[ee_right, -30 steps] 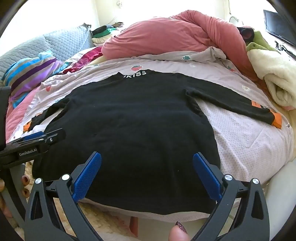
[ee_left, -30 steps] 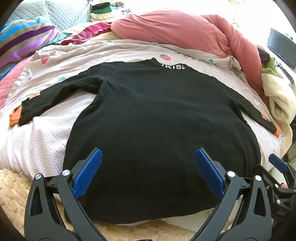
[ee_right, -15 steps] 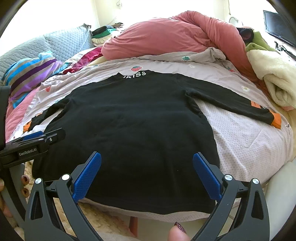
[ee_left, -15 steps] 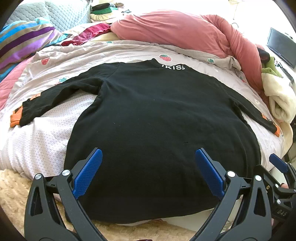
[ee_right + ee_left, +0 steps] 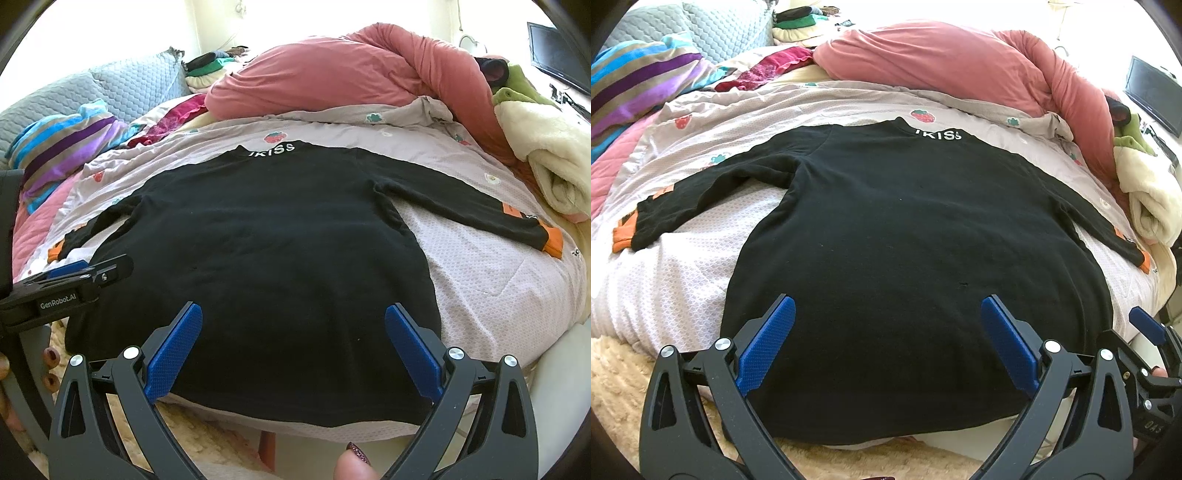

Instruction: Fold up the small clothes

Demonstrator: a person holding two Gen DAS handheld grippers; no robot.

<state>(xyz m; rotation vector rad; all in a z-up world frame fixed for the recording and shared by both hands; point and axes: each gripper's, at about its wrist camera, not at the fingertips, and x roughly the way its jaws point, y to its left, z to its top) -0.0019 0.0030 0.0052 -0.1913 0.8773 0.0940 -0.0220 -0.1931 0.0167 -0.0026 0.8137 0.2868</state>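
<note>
A black long-sleeved top (image 5: pixel 905 240) (image 5: pixel 258 251) lies flat on the bed, back up, collar with white lettering at the far side, both sleeves spread out with orange cuffs (image 5: pixel 622 236) (image 5: pixel 552 242). My left gripper (image 5: pixel 888 306) hovers open over the hem, nothing between its blue pads. My right gripper (image 5: pixel 293 314) is open too, above the hem's right half. The left gripper (image 5: pixel 74 277) also shows at the left edge of the right wrist view, and the right one (image 5: pixel 1145 328) at the right edge of the left wrist view.
A pink duvet (image 5: pixel 960 66) is heaped behind the top. A striped cushion (image 5: pixel 635 85) lies far left, a cream blanket (image 5: pixel 554 162) far right. Strawberry-print bedding (image 5: pixel 683 280) lies under the top, a fluffy rug (image 5: pixel 613 376) below the bed edge. A fingertip (image 5: pixel 354 465) shows at bottom.
Almost nothing has changed: both grippers stay open over the hem, and the left wrist view has drifted slightly leftward.
</note>
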